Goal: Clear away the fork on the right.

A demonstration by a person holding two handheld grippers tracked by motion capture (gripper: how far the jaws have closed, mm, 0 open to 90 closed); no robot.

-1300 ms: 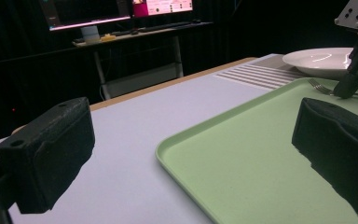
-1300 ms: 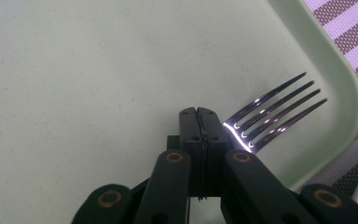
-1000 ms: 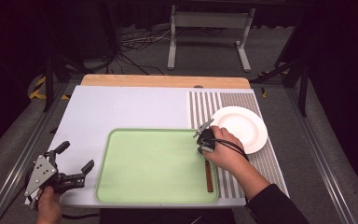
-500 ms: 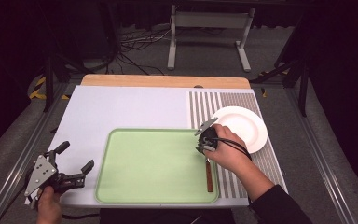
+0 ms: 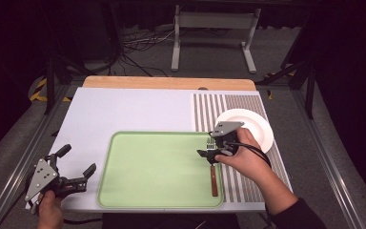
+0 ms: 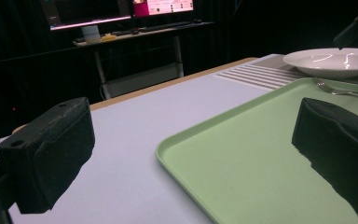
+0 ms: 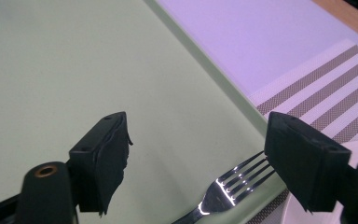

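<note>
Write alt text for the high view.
The right tool, jaws just opened and empty, hovers over a wooden-handled fork lying along the right edge of a green tray. A white plate sits on the striped mat beyond; the left tool waits open at the table's near left corner.

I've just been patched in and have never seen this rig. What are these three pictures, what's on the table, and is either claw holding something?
There is no robot: a person holds a two-jaw tool in each hand. The high view looks down from above the table; the other two cameras ride on the tools and look along their black jaws. On the table lie a green tray, a striped mat and a white plate. A fork with a wooden handle lies along the tray's right edge. The right gripper has just been opening and hangs above the fork, holding nothing. The left gripper is open and empty, left of the tray.
</note>
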